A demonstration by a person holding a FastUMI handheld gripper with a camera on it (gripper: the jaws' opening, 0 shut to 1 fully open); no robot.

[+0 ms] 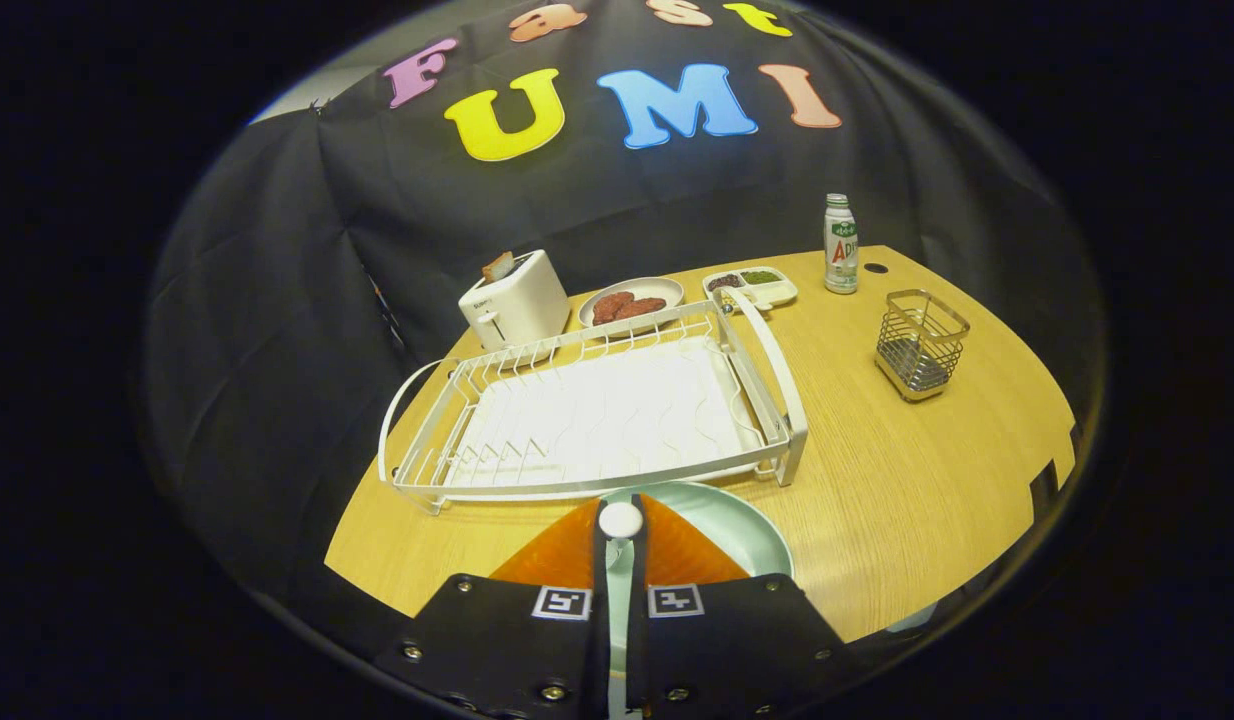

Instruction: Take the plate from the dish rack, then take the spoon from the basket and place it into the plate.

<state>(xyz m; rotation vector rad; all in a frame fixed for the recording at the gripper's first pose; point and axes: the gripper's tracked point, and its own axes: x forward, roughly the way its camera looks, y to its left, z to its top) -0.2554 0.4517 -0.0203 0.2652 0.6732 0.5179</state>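
Now we look along our gripper [620, 545]. Its two fingers are pressed together on a thin white handle with a round knob on its end. We think this is the spoon [620, 520]. Its long side runs straight ahead, in line with the fingers, and the knob end points at the rack [597, 410].

Right under the fingertips sits the plate [747, 525]. It lies flat on the table [907, 480], just in front of the rack. So the plate is out of the rack, and the rack has no dishes in it.

Far off to the right stands the wire basket [921, 345]. We cannot tell if anything is in it. It is well apart from our gripper.

Behind the rack we see a toaster [514, 300], a dish of food [632, 303], a small tray [750, 288] and a bottle [841, 245].

We think the next move is short. The spoon hangs over the plate's near left part, so we only need to go down a little and let go.
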